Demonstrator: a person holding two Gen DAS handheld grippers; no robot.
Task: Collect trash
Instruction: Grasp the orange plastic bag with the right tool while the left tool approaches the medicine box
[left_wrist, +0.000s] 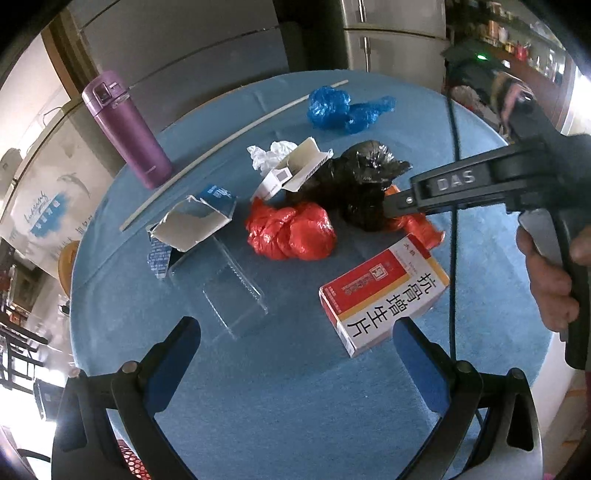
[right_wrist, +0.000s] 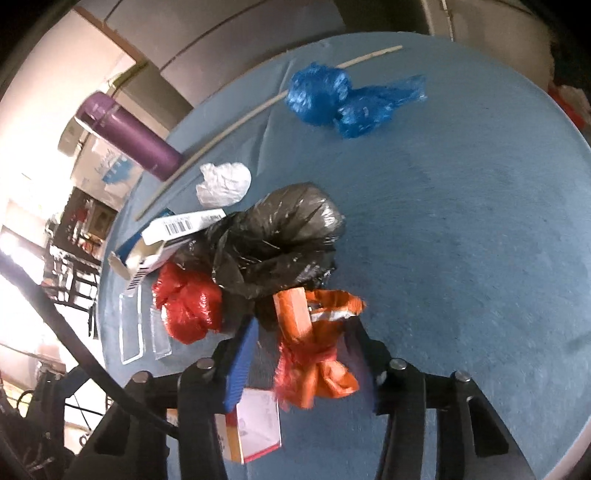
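The orange plastic bag (right_wrist: 317, 354) lies bunched on the blue tabletop (right_wrist: 461, 221), just beside the crumpled black bag (right_wrist: 273, 243); its long axis runs away from the right wrist camera, toward the black bag. It is wrinkled and knotted, with a pale reflective strip near its far end. The right claw (right_wrist: 303, 354) stands partly open with the orange bag between its blue pads (right_wrist: 240, 365); whether they press on it I cannot tell. The left claw (left_wrist: 295, 354) hangs wide open over bare cloth, holding nothing. Only the left wrist view shows the red-and-white medicine box (left_wrist: 384, 299) whole, the clear plastic tray (left_wrist: 221, 291), the torn carton (left_wrist: 192, 225) and the hand (left_wrist: 550, 273) on the right claw's grip.
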